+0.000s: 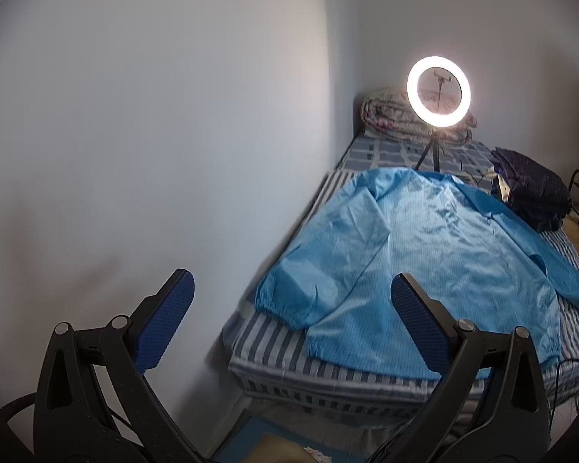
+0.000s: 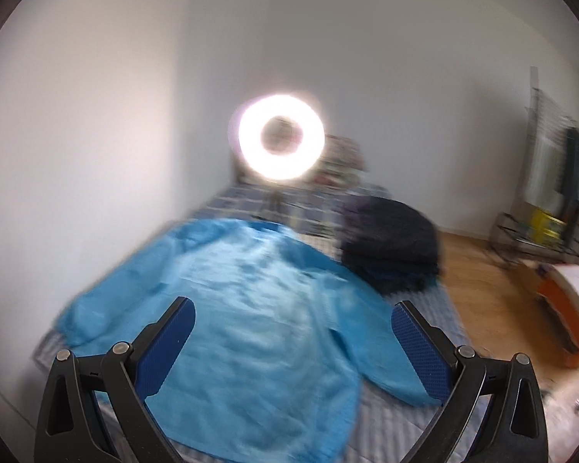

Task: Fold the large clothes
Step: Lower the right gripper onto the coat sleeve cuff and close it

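A large light-blue jacket lies spread flat on a striped bed, with one sleeve folded down along its left side and the other reaching toward the right edge. My left gripper hovers open above the foot of the bed, empty, well short of the hem. The right wrist view is motion-blurred. There the same jacket fills the middle, and my right gripper is open and empty above its lower part, with the right sleeve just inside the right finger.
A lit ring light on a small tripod stands on the bed beyond the jacket. A rolled quilt lies at the headboard end. Dark folded clothes sit at the right. White wall borders the left; wooden floor and a rack are right.
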The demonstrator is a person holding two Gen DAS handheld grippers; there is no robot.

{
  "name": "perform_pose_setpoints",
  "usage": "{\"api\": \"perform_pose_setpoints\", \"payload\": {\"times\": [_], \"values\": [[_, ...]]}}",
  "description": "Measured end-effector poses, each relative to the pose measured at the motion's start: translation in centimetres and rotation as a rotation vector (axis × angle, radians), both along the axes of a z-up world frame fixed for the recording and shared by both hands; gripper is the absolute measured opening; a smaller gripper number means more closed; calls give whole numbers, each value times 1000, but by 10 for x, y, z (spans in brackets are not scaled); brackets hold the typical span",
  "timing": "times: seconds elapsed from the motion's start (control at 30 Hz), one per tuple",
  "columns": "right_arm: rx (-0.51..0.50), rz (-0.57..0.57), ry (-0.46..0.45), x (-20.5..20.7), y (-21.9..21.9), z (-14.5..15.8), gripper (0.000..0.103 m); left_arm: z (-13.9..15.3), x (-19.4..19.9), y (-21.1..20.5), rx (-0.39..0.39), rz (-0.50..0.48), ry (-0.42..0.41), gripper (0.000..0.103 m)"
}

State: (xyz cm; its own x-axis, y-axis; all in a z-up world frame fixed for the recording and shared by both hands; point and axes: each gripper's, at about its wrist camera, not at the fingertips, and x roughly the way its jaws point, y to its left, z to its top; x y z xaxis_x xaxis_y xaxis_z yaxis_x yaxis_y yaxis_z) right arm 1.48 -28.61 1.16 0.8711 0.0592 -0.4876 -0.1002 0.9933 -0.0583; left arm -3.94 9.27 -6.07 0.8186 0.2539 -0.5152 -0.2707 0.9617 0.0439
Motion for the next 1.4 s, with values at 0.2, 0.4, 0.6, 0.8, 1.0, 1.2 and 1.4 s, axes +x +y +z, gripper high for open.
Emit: {"api": "perform_pose_setpoints", "payload": {"times": [0.2,0.4,0.6,0.8,1.0,1.2,1.4], "values": [[16,197,54,30,58,-13,102,-26,-18,13,-58,-9,48,103],[13,405,165,60,134,-33,94,-43,-35,19,-104,2,93,103],[7,595,236,76,207,-51,86,-54,-51,23,-116,3,126,103],[-29,738,344,97,279,-89,75,-66,-62,38,-157,33,146,99],[-128,879,469,107,353,-156,62,-66,-73,53,-193,55,135,93],[-215,924,565,112,404,-215,57,-64,-80,58,-199,54,137,93],[-287,939,633,114,425,-255,58,-72,-75,62,-257,57,157,93]]}}
